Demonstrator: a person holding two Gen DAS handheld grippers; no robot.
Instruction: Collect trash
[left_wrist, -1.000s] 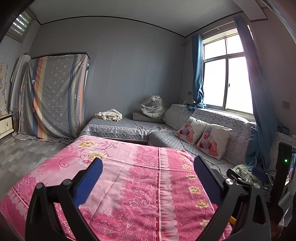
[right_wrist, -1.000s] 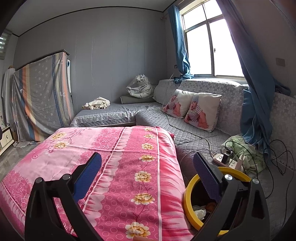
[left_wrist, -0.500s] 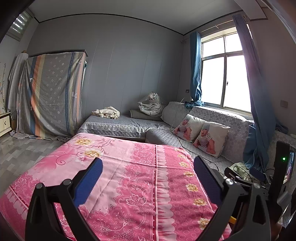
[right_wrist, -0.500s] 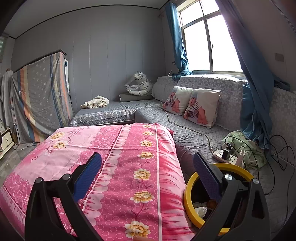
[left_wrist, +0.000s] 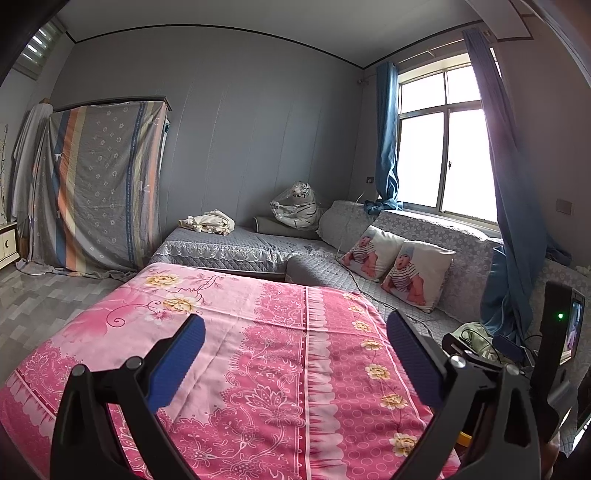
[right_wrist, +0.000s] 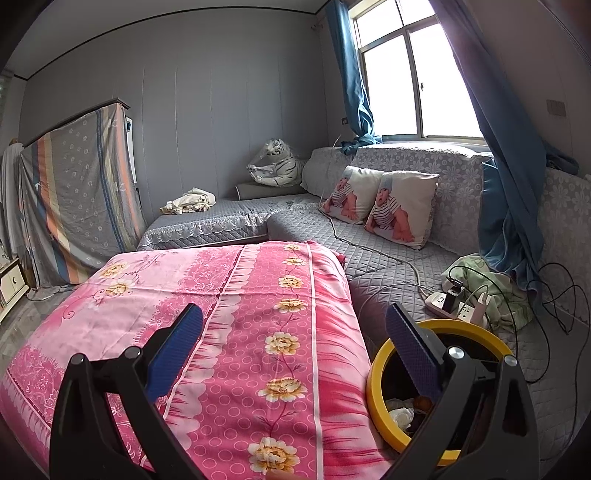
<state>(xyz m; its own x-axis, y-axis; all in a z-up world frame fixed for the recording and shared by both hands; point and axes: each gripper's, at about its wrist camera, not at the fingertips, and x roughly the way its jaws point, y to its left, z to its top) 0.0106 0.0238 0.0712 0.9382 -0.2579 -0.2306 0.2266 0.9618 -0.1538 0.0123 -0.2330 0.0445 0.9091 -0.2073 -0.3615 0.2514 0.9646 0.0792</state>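
Both grippers hang above the near edge of the pink flowered cloth that covers the table, and each has its jaws spread wide with nothing between them. The left gripper looks across the middle of the cloth, where no scrap shows, so it seems to be held ready rather than reaching. The right gripper sits nearer the table's right edge, its right finger crossing in front of the yellow-rimmed bin. The bin stands just beside that edge, low against the grey quilted sofa, likely so that trash can be dropped straight in from the table. Pale crumpled bits lie inside it; they are probably collected trash, though the finger hides much of the opening. A power strip with trailing cables rests on the sofa behind the bin.
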